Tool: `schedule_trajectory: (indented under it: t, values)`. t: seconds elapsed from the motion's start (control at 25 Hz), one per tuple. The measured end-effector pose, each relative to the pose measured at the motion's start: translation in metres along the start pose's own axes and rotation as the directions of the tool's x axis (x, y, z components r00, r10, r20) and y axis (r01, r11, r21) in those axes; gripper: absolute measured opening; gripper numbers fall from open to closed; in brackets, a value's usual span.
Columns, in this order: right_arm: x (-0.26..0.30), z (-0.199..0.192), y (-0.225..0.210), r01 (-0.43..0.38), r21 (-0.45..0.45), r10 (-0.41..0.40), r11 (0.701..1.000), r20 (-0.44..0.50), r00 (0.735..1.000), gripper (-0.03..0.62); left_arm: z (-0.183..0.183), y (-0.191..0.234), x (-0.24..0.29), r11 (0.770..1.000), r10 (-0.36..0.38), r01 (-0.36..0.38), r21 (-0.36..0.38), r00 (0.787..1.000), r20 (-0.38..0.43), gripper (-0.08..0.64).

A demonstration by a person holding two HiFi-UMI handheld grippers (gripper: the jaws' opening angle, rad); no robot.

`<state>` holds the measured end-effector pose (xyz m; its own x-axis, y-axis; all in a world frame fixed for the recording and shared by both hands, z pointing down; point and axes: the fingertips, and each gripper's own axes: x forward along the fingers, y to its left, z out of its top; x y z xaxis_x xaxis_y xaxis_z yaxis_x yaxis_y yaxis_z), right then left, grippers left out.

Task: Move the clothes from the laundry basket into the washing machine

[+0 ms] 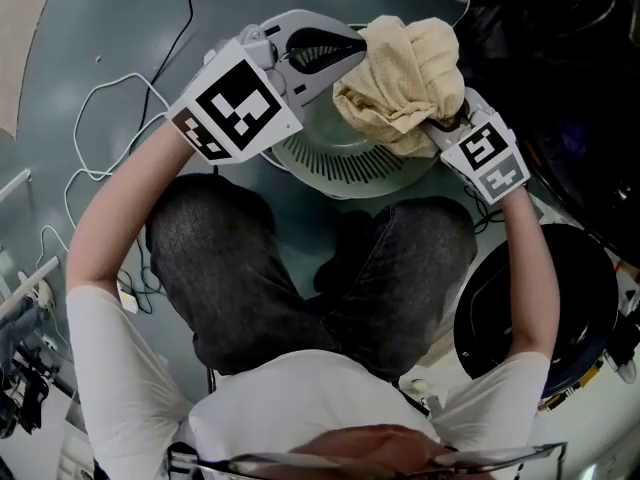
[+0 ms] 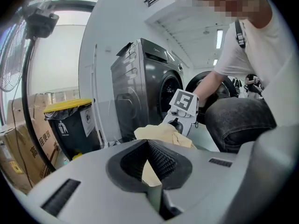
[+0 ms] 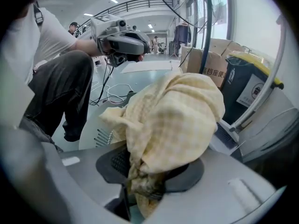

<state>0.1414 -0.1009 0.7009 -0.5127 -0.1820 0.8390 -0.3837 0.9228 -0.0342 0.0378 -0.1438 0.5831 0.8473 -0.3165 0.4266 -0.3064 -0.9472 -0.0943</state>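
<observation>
Over the laundry basket point(image 1: 340, 163), at about 12 o'clock in the head view, a pale yellow checked cloth point(image 1: 400, 78) hangs bunched between the two tools. It is clear of the basket's slatted rim.

The right tool point(image 1: 448, 128) comes in from 2 o'clock. Its jaws are partly closed on a thick wad of the fabric, and the right gripper view shows the folds crushed between the pads point(image 3: 145, 185) while the rest billows above them. The left tool point(image 1: 345, 53) reaches in from 10 o'clock. Its jaws are drawn almost together, and a sliver of yellow shows between the pads point(image 2: 149, 157), so it looks to have nipped a thin fold at the cloth's edge.

The cloth reads as light, soft and wholly limp, likely a woven cotton piece. It should sag and trail from wherever it is held, and firm squeezing will do it no harm. A gathered wad near the middle makes the safest hold, since a single edge could slip out or let long corners dangle.

Round and dark, the open door point(image 1: 530, 318) of the washing machine point(image 2: 145, 87) lies at 4 o'clock in the head view, well apart from the basket. Loose corners could snag on the basket slats or the door rim, so keeping the bundle compact would help.
</observation>
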Motion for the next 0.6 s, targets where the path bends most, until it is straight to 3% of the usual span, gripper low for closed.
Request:
schedule_trajectory:
  t: [0.32,0.6]
  values:
    - [-0.03,-0.005,-0.011,0.103,0.144,-0.115,0.984,0.08,0.99,0.167,0.013,-0.006,0.018,0.998,-0.07,0.07,0.002,0.997,0.037,0.006]
    - [-0.084,-0.023,-0.026,0.201,0.26,-0.249,0.944,0.167,0.954,0.167,0.046,-0.025,0.056,0.992,-0.124,0.122,0.042,0.991,0.056,0.006]
